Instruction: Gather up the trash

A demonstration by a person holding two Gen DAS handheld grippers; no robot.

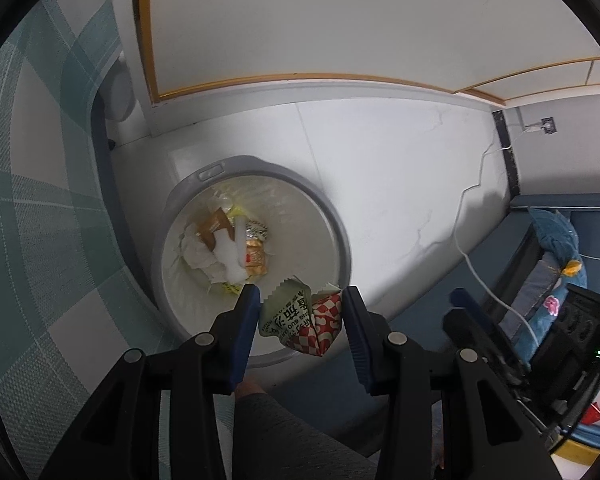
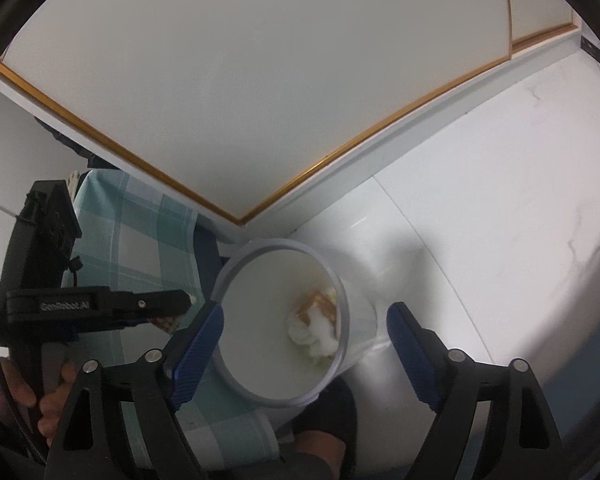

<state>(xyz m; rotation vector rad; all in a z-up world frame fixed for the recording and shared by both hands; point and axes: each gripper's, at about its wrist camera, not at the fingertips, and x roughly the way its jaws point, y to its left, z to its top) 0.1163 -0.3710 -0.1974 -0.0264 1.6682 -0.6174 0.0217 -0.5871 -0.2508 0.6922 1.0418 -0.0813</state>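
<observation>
White marble-look floor tiles run out to a white wall with gold trim, and right over them, nearest the camera, the left gripper (image 1: 302,312) has its blue pads clamped on a crumpled snack wrapper (image 1: 300,322), pale green print on one side, red-and-white check on the other. It hangs over the near rim of the grey bin (image 1: 260,168), not yet let go. So this looks like the drop step: the jaws need to open once the wrapper sits well inside the rim, because from here it could tip out onto the floor.

Down in the white liner lies the earlier haul: tissue (image 1: 198,250), a brown packet, an orange-labelled wrapper.

The right gripper (image 2: 306,338) stands wide apart with nothing between its pads, poised over the same bin.

Around it all, a teal checked cloth (image 1: 40,208) crowds the bin's left side, and a white cable (image 1: 480,276) trails across the tiles on the right towards a blue cushion (image 1: 556,240). Nothing blocks the mouth itself.
</observation>
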